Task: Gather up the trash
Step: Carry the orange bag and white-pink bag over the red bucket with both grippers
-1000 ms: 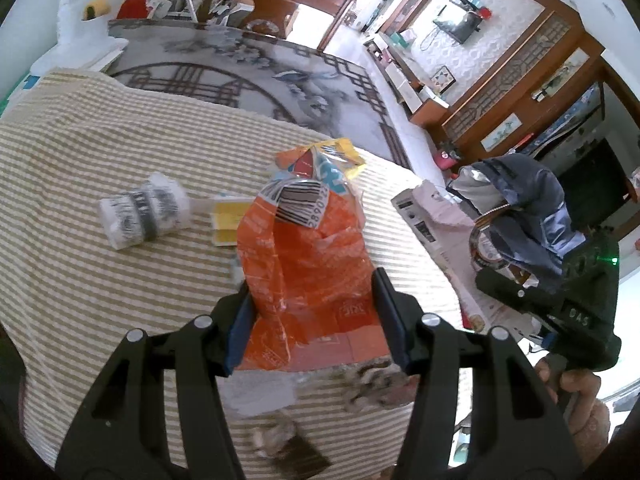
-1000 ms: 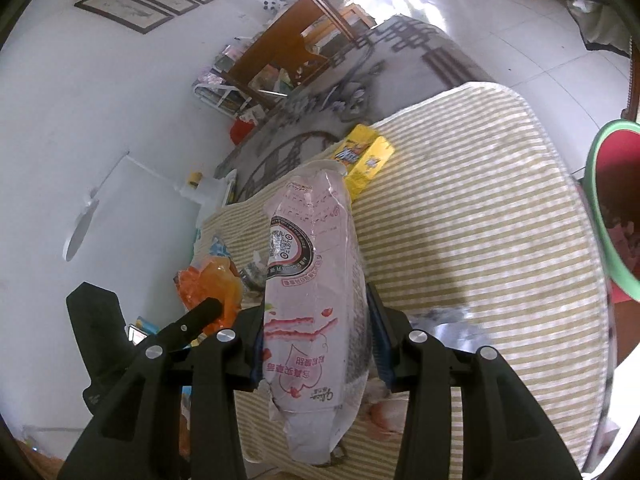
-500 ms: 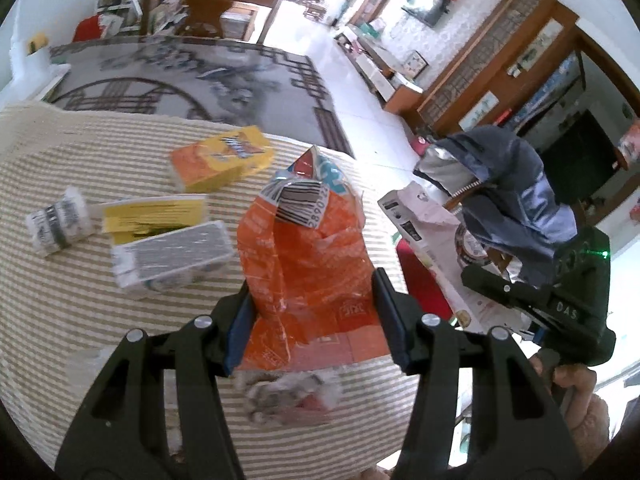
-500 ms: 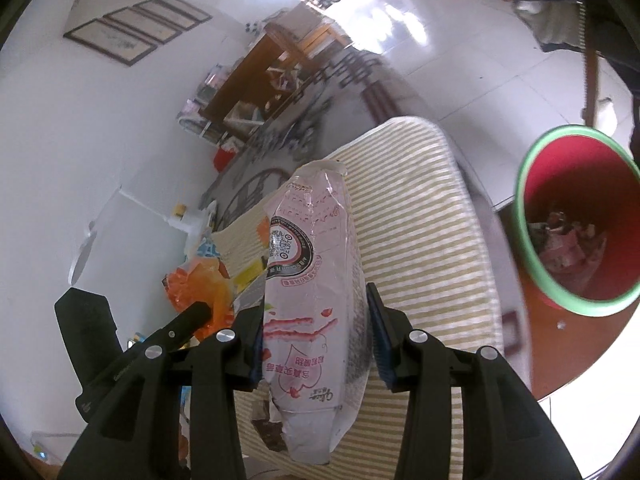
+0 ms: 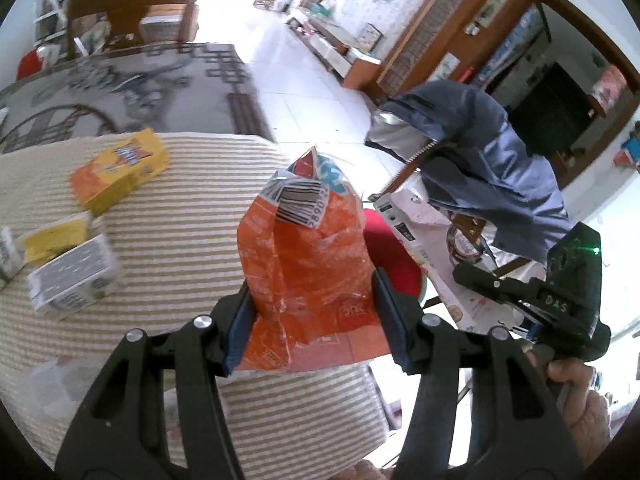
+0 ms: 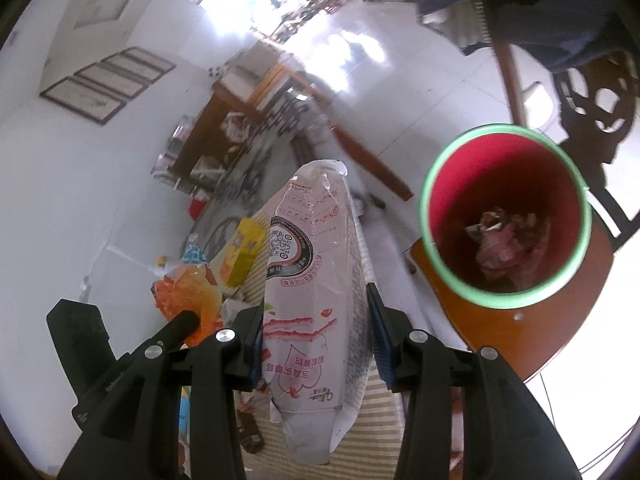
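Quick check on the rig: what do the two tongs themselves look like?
Both tongs, left and right, are matte black plastic with silver screw heads and blue-lined fingers. The right unit's body shows white "DAS" lettering and a green light. A bare hand grips it.

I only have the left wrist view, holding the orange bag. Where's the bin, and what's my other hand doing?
Observer: The red bin with a green rim stands on a brown wooden surface beside the striped table, right of the right hand-held gripper.
Operator: Is the bin empty?
Observer: No, crumpled wrappers lie at its bottom.
Operator: And the right one's load?
Observer: It is shut on a pink and white bag, not yet over the bin.
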Demonstrator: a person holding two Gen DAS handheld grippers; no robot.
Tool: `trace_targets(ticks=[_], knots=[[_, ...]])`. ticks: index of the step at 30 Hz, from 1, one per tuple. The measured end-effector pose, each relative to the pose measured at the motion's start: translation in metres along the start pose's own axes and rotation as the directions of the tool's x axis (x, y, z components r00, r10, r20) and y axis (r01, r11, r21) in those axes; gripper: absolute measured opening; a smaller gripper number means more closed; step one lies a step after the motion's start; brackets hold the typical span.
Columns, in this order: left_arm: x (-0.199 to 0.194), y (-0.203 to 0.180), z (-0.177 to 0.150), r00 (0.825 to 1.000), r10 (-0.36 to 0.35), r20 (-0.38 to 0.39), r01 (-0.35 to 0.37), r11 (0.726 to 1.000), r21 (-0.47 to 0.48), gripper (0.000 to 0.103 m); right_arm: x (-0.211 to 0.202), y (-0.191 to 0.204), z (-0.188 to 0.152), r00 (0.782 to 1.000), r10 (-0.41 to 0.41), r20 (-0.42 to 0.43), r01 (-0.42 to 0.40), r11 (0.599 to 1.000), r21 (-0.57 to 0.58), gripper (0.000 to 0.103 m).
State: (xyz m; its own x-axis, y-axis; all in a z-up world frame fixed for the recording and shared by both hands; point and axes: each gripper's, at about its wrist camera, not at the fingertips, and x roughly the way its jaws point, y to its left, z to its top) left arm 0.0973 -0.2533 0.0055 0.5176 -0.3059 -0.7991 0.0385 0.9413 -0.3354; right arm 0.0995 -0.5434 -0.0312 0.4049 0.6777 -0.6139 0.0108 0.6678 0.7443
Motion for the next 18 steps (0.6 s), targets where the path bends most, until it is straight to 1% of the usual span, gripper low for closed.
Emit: trace_targets(ticks=[3, 9, 12, 15, 17, 18], knots=[[0.015, -0.014, 0.005, 0.999, -0.023, -0.022, 0.023, 1.0, 0.018, 0.054, -0.011, -0.02, 0.007, 0.999, -0.025, 0.039, 0.024, 0.999, 0.045, 0.041], [0.061, -0.053, 0.018, 0.992, -0.069, -0.103, 0.077, 0.994, 0.076, 0.054, -0.028, -0.059, 0.019, 0.992, -0.087, 0.094, 0.074, 0.989, 0.131, 0.041], [0.081, -0.069, 0.02, 0.988, -0.075, -0.138, 0.091, 0.99, 0.11, 0.054, -0.03, -0.076, 0.025, 0.989, -0.109, 0.099, 0.091, 0.982, 0.168, 0.041], [0.106, -0.083, 0.022, 0.979, -0.086, -0.184, 0.111, 0.985, 0.132, 0.054, -0.028, -0.087, 0.033, 0.986, -0.134, 0.099, 0.114, 0.976, 0.186, 0.041], [0.121, -0.09, 0.025, 0.976, -0.086, -0.202, 0.117, 0.982, 0.145, 0.057, -0.026, -0.091, 0.04, 0.984, -0.146, 0.102, 0.126, 0.975, 0.185, 0.041], [0.128, -0.092, 0.027, 0.975, -0.08, -0.207, 0.113, 0.982, 0.15, 0.058, -0.026, -0.092, 0.044, 0.983, -0.15, 0.106, 0.129, 0.975, 0.182, 0.044]])
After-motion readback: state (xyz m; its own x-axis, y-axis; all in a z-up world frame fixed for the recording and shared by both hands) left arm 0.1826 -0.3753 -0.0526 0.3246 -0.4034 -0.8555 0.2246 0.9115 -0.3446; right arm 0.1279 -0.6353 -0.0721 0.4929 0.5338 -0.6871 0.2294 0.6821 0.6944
